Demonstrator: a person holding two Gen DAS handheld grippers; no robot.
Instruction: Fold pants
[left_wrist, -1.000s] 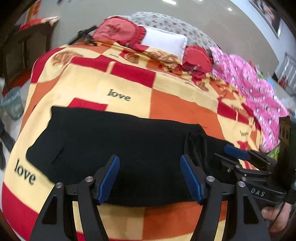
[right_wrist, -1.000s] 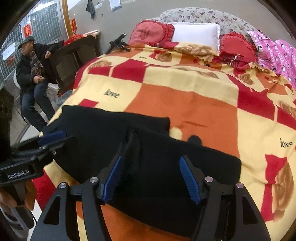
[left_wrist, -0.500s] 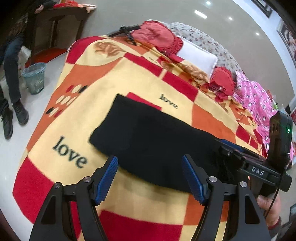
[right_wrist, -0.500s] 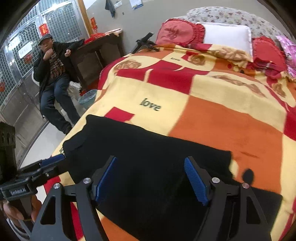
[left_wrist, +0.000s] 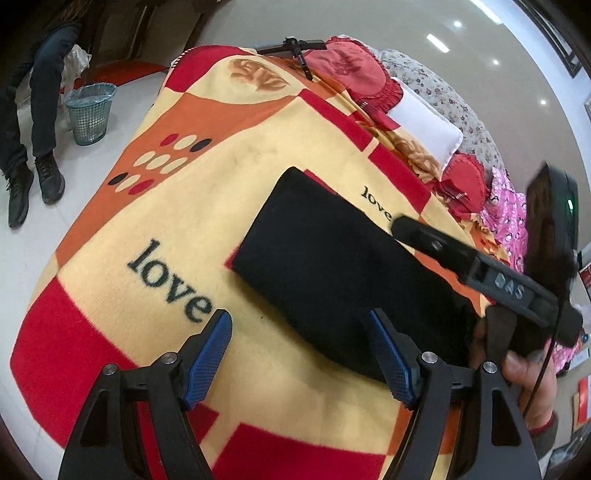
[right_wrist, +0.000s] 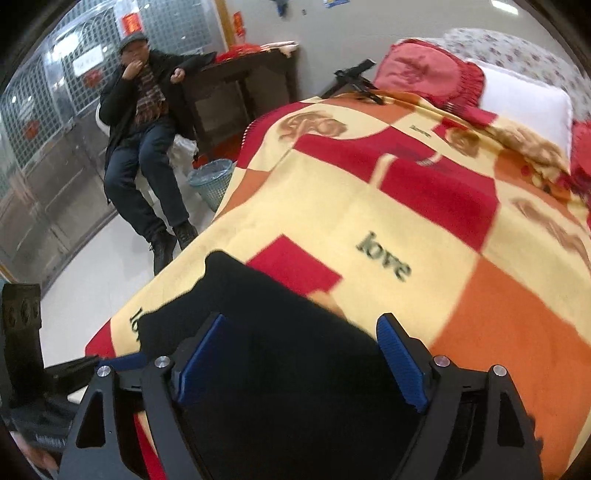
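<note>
Folded black pants (left_wrist: 332, 266) lie flat on the red, orange and cream "love" blanket (left_wrist: 177, 206) that covers the bed. My left gripper (left_wrist: 301, 354) hovers over the pants' near edge and the bare blanket, its jaws opening with nothing pinched between the blue pads (left_wrist: 210, 354). The right gripper's black body (left_wrist: 509, 288) reaches in from the right above the pants, held by a hand (left_wrist: 524, 373). In the right wrist view my right gripper (right_wrist: 301, 354) hangs above the pants (right_wrist: 280, 314), jaws opening and empty. The left gripper's blue fingertip (right_wrist: 125, 360) shows at the lower left.
A person (right_wrist: 144, 129) sits on a chair left of the bed, beside a mesh waste basket (right_wrist: 212, 182) and a dark wooden table (right_wrist: 240, 85). Red cushions (left_wrist: 347, 70), a white pillow (left_wrist: 424, 129) and pink fabric (left_wrist: 506, 210) crowd the bed's head.
Both grippers have swung left along the pants toward the left end. Both pairs of jaws stand wider than a second ago. The pants have not moved.
</note>
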